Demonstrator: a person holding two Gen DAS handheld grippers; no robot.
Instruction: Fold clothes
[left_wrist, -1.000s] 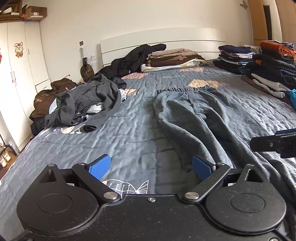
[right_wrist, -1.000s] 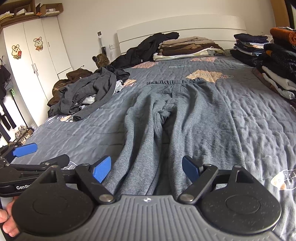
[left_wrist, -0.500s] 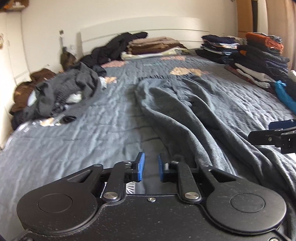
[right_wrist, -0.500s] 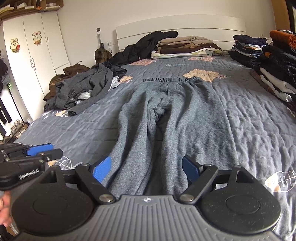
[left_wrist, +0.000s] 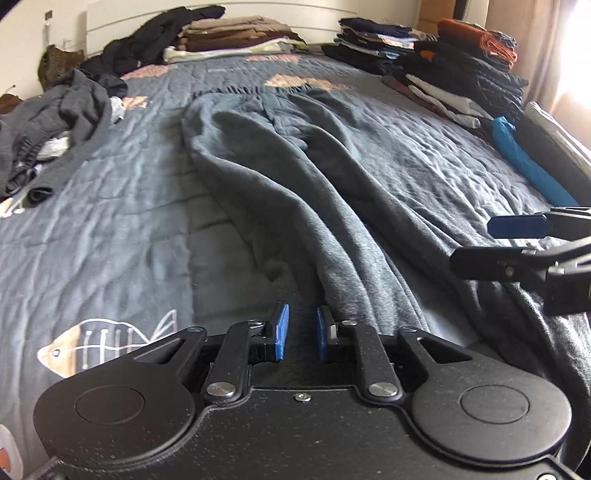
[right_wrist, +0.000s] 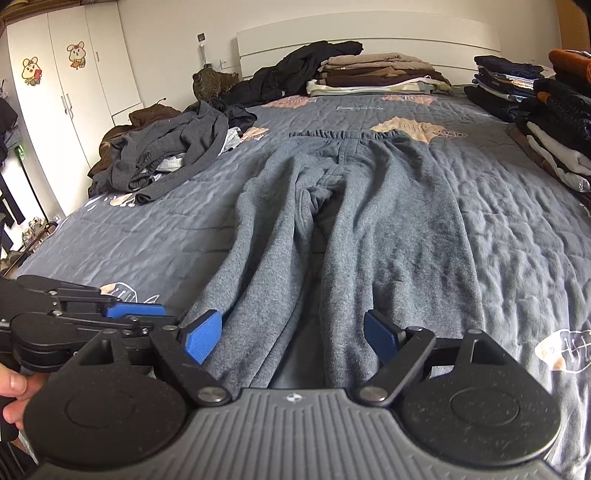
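Note:
Grey sweatpants (right_wrist: 354, 206) lie flat on the bed, waistband far, legs toward me; they also show in the left wrist view (left_wrist: 295, 177). My left gripper (left_wrist: 300, 334) is nearly shut, its pads a narrow gap apart, low at the left leg's hem; I cannot see cloth between the pads. In the right wrist view it shows at the left (right_wrist: 135, 310). My right gripper (right_wrist: 293, 334) is open wide, straddling the leg ends near the bed's front edge. It shows in the left wrist view at the right (left_wrist: 517, 243).
A heap of unfolded dark clothes (right_wrist: 166, 155) lies at the left of the bed. Folded stacks stand at the headboard (right_wrist: 373, 74) and along the right edge (right_wrist: 546, 110). A cat (right_wrist: 212, 83) sits by the headboard. White wardrobe (right_wrist: 55, 92) at left.
My left gripper has closed from wide open to nearly shut and moved right to the left leg's hem. My right gripper stayed open and shifted slightly forward.

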